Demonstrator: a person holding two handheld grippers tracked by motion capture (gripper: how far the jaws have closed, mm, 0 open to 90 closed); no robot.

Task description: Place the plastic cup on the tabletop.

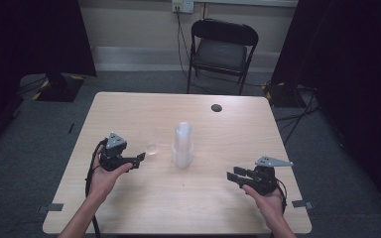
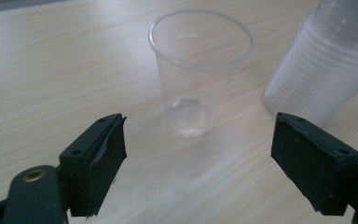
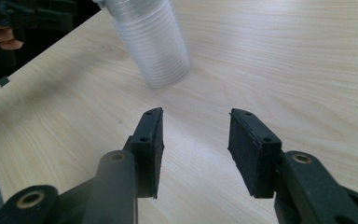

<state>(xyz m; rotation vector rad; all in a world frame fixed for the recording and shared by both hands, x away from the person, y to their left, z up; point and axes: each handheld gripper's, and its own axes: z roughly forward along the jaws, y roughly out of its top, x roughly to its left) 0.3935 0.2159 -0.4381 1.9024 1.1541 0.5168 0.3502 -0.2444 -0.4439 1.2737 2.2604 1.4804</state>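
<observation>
Black rubbery gripper (image 2: 198, 154) pads flank one clear, tapered plastic cup (image 2: 198, 70).

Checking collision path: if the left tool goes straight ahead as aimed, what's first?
Likely the single clear cup, standing upright ahead between the open left tool's jaws. The cup stack sits off to one side.

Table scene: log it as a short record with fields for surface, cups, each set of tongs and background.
surface: light wooden table, small dark round spot near its far edge
single cup: clear plastic cup, upright, empty, left of the stack
stack: nested clear plastic cups, upright, mid-table
left tongs: open, aimed at the single cup, not touching it
right tongs: open, holding nothing, right of the stack
background: black folding chair behind the table
</observation>
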